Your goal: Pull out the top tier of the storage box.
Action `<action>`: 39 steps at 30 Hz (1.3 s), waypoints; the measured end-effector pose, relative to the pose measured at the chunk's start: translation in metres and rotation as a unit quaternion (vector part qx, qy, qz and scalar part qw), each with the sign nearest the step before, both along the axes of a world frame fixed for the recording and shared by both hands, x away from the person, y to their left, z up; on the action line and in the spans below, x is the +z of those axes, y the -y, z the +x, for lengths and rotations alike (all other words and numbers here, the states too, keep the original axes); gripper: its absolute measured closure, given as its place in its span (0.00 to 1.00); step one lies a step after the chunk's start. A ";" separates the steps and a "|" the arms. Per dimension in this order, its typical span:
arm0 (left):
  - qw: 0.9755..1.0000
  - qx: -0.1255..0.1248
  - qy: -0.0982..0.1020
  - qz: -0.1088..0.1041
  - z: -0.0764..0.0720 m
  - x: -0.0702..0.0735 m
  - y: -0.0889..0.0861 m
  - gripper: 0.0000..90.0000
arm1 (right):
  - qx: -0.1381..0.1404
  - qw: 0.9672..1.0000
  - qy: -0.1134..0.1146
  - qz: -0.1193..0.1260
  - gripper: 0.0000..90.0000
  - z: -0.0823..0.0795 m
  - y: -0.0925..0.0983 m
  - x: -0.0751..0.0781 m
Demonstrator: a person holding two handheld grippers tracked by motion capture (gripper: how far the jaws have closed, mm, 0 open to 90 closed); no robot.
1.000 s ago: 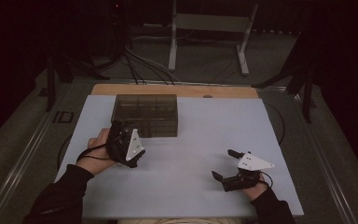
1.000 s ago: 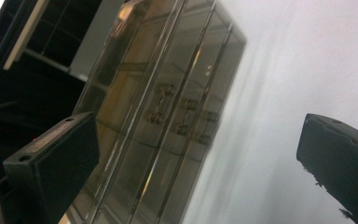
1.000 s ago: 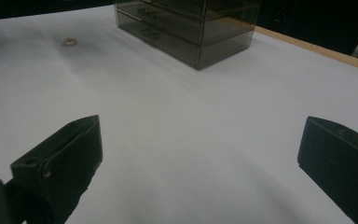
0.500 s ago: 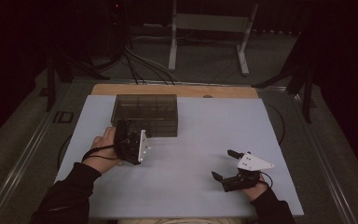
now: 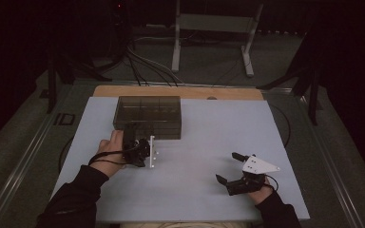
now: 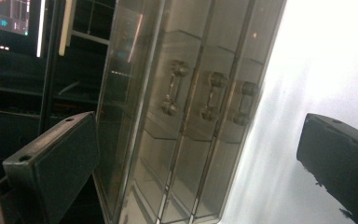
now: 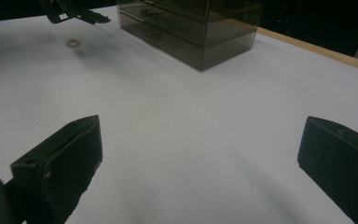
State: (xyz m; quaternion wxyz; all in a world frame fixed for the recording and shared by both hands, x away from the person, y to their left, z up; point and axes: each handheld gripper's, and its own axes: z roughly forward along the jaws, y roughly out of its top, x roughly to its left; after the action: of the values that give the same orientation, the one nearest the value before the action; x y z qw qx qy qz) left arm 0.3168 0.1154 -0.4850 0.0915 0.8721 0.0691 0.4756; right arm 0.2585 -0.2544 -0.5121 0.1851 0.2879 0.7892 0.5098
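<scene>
A white table [image 5: 204, 142] carries a smoky drawer box [image 5: 148, 116] and small ring [image 7: 72, 43].

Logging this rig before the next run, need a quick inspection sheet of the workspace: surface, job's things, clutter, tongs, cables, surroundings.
Surface: white tabletop with a wooden strip along its far edge.
Job's things: smoky see-through drawer box at the far left, three drawers with handles, all closed.
Clutter: one small ring on the tabletop near the left tongs.
Tongs: left tongs open, turned on their side, facing the drawer fronts, not touching; right tongs open, over bare table at the near right.
Cables: dark cables on the floor beyond the table.
Surroundings: dark room, white metal stand behind the table.
</scene>
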 end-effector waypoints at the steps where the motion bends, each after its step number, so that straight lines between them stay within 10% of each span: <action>1: 1.000 0.002 0.007 0.008 0.000 -0.002 0.000 0.00 | 0.000 1.000 0.000 -0.001 0.00 0.000 0.000 0.000; 23: 0.991 0.002 0.079 0.111 0.004 -0.022 0.009 0.37 | 0.001 1.000 0.000 0.001 0.00 0.000 0.000 0.001; 39: 0.982 0.015 0.114 0.148 0.011 -0.029 0.011 0.65 | 0.002 1.000 -0.001 -0.001 0.00 0.000 0.000 0.000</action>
State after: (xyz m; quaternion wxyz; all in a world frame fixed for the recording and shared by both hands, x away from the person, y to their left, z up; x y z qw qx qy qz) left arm 0.3277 0.1042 -0.5141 -0.0386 0.8149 -0.0005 0.5783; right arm 0.2581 -0.2546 -0.5119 0.1832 0.2865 0.7908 0.5089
